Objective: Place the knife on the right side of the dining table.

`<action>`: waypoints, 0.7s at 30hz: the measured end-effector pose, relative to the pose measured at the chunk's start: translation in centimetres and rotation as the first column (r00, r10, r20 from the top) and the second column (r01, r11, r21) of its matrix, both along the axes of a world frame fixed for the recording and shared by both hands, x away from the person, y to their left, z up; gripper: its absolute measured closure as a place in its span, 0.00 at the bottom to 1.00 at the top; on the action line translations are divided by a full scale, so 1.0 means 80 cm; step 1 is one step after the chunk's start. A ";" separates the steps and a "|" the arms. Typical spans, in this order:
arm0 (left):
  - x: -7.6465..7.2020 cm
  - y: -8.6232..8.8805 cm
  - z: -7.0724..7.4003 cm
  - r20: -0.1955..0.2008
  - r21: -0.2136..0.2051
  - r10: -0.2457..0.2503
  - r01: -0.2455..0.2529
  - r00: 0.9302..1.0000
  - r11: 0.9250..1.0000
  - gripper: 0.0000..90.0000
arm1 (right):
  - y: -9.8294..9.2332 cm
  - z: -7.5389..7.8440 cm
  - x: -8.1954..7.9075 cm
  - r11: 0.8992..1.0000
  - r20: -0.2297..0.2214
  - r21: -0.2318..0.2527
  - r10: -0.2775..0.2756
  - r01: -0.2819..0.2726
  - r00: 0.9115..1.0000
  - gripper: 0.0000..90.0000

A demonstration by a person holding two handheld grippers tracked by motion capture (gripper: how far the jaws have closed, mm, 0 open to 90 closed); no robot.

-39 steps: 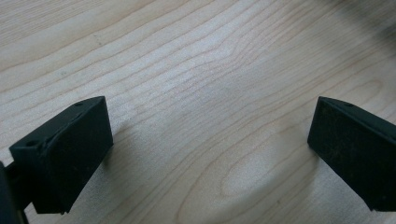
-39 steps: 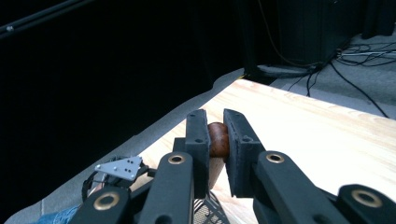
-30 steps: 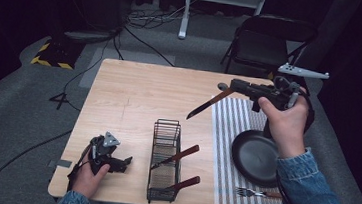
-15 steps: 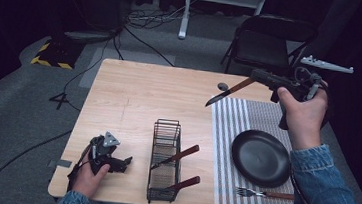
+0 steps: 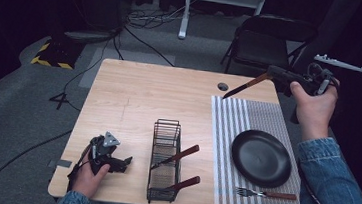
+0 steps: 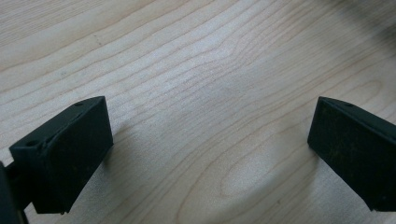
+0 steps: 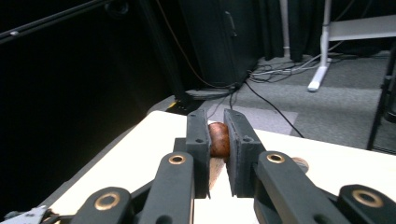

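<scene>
A knife (image 5: 244, 87) with a brown wooden handle hangs in the air over the table's far right corner, its dark blade slanting down to the left. My right gripper (image 5: 271, 74) is shut on the handle. In the right gripper view the brown handle (image 7: 218, 138) is pinched between the two black pads of the right gripper (image 7: 217, 154). My left gripper (image 5: 124, 162) rests on the wooden table (image 5: 139, 98) near the front left corner. Its jaws stand wide open in the left gripper view (image 6: 210, 154), with bare wood between them.
A black wire rack (image 5: 167, 131) stands at the front middle with two brown-handled utensils (image 5: 179, 155) in it. On the striped mat (image 5: 226, 131) lie a black plate (image 5: 261, 157) and a fork (image 5: 265, 194). A folding chair (image 5: 265, 45) stands behind the table.
The right hand has carried the knife to the right and toward the table's far right corner, off the area above the plate. The left gripper has stayed put.
</scene>
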State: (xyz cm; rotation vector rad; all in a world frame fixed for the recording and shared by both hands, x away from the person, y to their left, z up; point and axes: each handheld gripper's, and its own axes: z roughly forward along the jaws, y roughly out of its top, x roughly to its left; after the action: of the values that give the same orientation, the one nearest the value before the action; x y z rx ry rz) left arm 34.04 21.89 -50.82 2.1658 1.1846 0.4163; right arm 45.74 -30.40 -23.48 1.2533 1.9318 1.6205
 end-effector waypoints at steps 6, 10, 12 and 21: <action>0.000 0.000 0.000 0.000 -0.001 0.000 0.000 1.000 1.000 0.00 | -0.017 -0.013 0.016 0.999 -0.015 -0.009 -0.044 0.043 0.999 0.90; 0.000 0.000 0.000 0.000 -0.001 0.000 0.000 1.000 1.000 0.00 | -0.030 -0.021 0.031 0.997 -0.022 -0.016 -0.076 0.076 0.997 0.90; 0.000 0.000 0.000 0.000 -0.001 0.000 0.000 1.000 1.000 0.00 | -0.032 -0.023 0.034 0.996 -0.022 -0.022 -0.082 0.082 0.996 0.90; 0.000 0.000 0.000 0.000 -0.001 0.000 0.000 1.000 1.000 0.00 | -0.039 -0.043 0.053 0.994 -0.013 -0.051 -0.093 0.092 0.996 0.90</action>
State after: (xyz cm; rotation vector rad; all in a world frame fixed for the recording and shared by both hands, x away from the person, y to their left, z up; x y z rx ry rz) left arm 34.04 21.89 -50.82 2.1651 1.1842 0.4159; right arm 49.99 -33.50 -26.90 1.3187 1.8818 1.5122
